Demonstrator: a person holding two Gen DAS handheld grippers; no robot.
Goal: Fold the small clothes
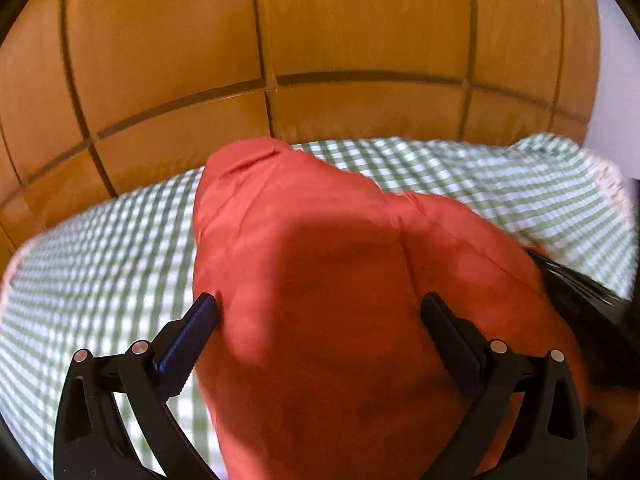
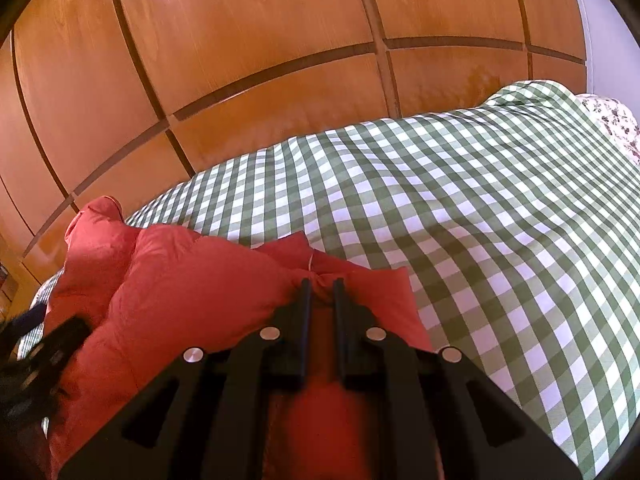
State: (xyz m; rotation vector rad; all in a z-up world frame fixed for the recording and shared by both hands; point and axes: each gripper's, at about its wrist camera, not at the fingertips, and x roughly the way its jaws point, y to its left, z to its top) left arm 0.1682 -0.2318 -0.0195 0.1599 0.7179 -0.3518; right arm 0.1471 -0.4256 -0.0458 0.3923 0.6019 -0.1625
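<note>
Wooden wardrobe panels [image 2: 248, 92] fill the background, and below them lies one bed with a green and white checked cover [image 2: 500, 220]. At the far right edge, a second flowered cloth [image 2: 612, 120] shows only a little.

On the cover lies one red garment [image 1: 320, 280], bunched and partly lifted near the front edge of the bed. It is the only garment I can see.

Two grippers work on it. The right gripper [image 2: 321, 292] has its jaws pressed almost together, pinching a small gathered bit of the red cloth at its edge. The left gripper [image 1: 320, 312] has its jaws spread wide, with the cloth lying between and over them; I see no pinch there. In the right view it appears as a dark blurred shape at the left, beside the garment.

I judge the step to be the start of a fold: one edge is held, and the garment is not yet flat. The next move probably calls for the left jaws to close on another edge, so that both can pull the cloth smooth before folding it over.
</note>
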